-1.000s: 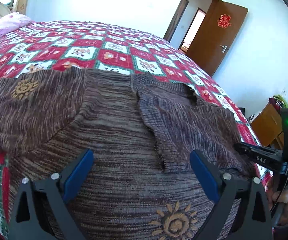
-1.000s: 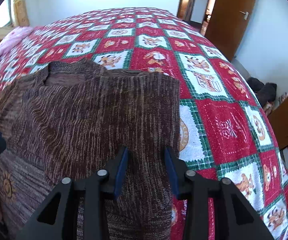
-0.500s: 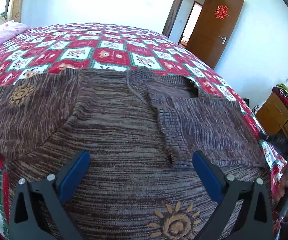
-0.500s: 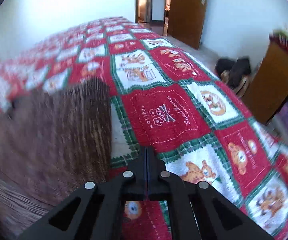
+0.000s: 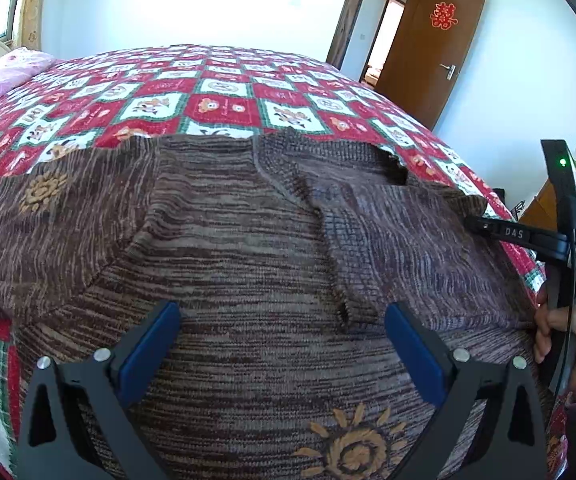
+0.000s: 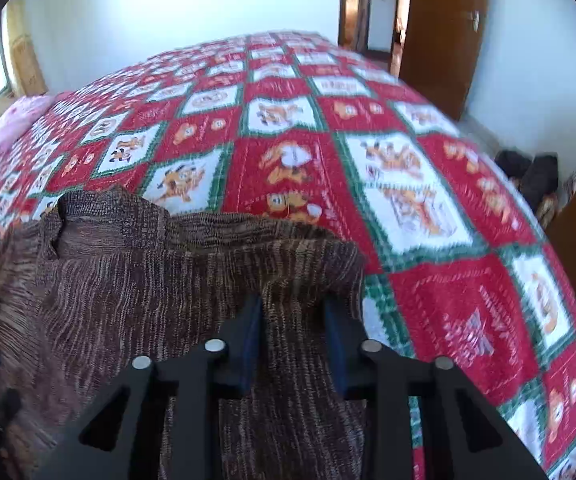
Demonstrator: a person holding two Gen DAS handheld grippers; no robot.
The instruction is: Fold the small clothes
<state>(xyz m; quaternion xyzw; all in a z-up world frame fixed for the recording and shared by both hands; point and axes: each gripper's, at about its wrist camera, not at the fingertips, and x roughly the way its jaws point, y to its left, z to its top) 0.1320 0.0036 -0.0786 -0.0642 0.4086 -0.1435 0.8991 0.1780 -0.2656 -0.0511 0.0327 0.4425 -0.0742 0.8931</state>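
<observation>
Across the near half of the bed (image 5: 216, 92), on its red, white and green patchwork quilt, lay the brown knit sweater (image 5: 224, 248), spread flat with its right sleeve folded inward over the chest. Its lower hem was cut off by the bottom of the left wrist view, and the left sleeve ran off toward the bed's left edge, where the frame clipped it. A dark gap showed at the neckline, its inside too shadowed to read.

The left hand-held gripper (image 5: 282, 344) hung over the sweater's middle, pointing down at it, its blue pads wide apart with only flat knit between them and nothing gripped.

The right hand-held gripper (image 6: 294, 332) sat at the sweater's right side, near the bed's right edge. Its jaws had just been opening a little, and a raised fold of knit stood between them, draped over the fingertips so that the pads were largely hidden. The knit filled the narrow gap and looked pinched, so it read as clenched on the sweater, though motion blur softened this whole view. From the left wrist view that same tool appeared only as a black bar beside the folded sleeve, held by a hand (image 5: 568, 336) partly cut off at the frame's right.

A pink pillow (image 5: 4, 76) lay at the bed's far left corner, half out of frame.
</observation>
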